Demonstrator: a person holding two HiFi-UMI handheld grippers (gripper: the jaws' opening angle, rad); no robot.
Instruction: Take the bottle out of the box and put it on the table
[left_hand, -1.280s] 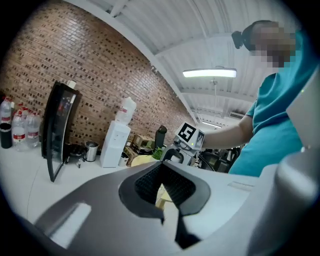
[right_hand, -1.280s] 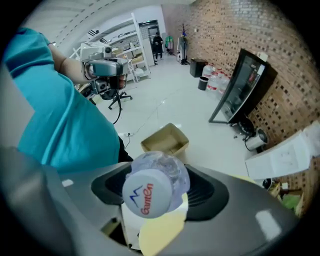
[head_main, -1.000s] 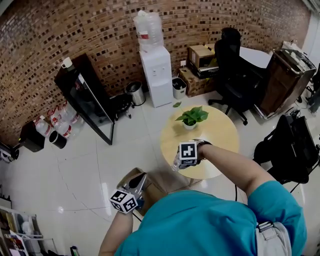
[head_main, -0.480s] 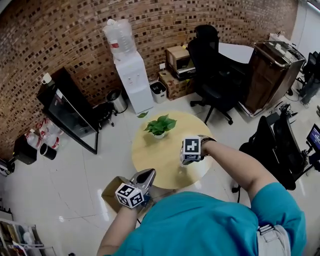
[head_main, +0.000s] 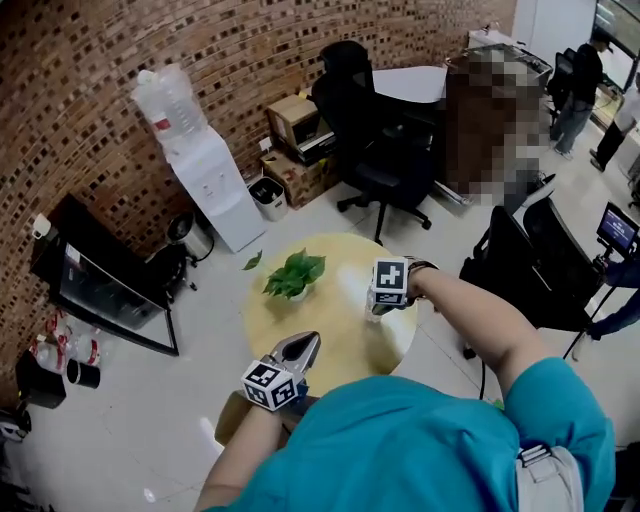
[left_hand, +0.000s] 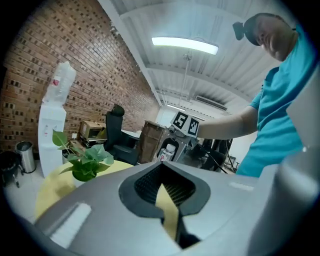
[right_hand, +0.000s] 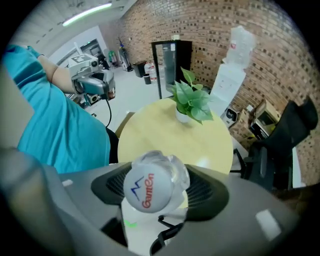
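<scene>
My right gripper is shut on a clear plastic bottle just below its white cap. It points steeply down over the right part of the round yellow table. In the left gripper view the bottle hangs under the marker cube. My left gripper is shut and empty, held about level over the table's near edge. The cardboard box sits on the floor below my left arm, mostly hidden.
A potted green plant stands on the table's left part. A water dispenser, a black office chair and a black glass-door cabinet stand around the table. Another dark chair is at the right. People stand at the far right.
Both grippers have travelled from beside the box to over the table. The right one still carries the bottle. The left one has left the box and sunk a little.
</scene>
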